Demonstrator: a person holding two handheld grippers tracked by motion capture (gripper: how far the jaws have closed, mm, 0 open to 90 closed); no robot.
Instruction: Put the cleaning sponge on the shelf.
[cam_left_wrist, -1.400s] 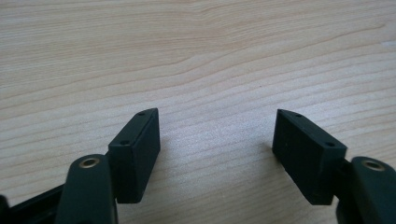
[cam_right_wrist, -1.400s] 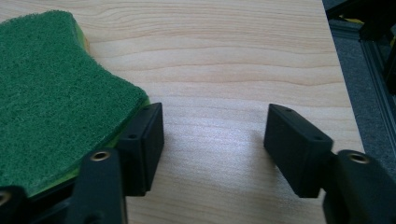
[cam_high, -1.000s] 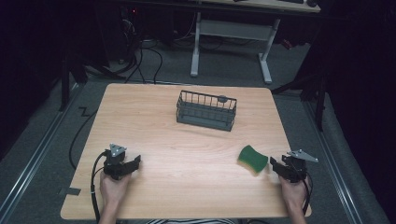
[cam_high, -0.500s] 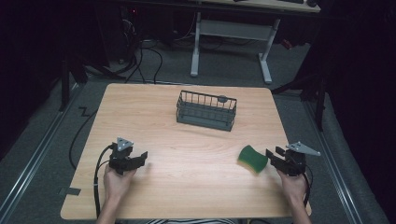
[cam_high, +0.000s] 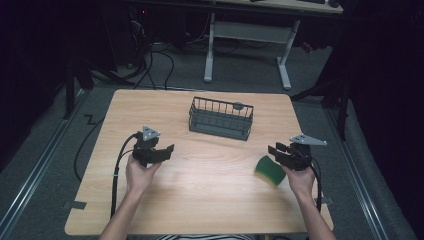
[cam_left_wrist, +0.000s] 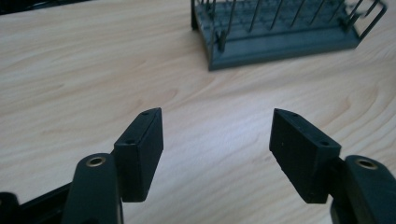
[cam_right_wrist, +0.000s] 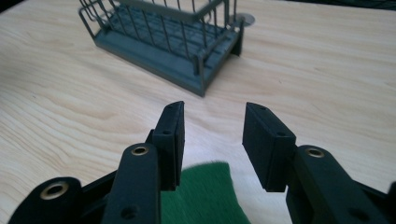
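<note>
Both grippers have advanced up the wooden table (cam_high: 215, 180), left gripper (cam_high: 161, 152) wide, right gripper (cam_high: 276, 151) narrower, empty, over the soft green sponge (cam_high: 269, 170) near the right edge; probably light, best pinched across its sides.

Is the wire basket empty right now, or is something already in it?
Empty, as far as visible. The basket stands upright with bare floor between its wires in both gripper views; the green sponge lies outside on the table by the right gripper.

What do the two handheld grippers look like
Both the left gripper and the right gripper are black, each topped by a grey three-cornered plate and trailing a black cable. Their fingers are flat rectangular blocks with small holes; brass-coloured rivets sit behind them.
</note>
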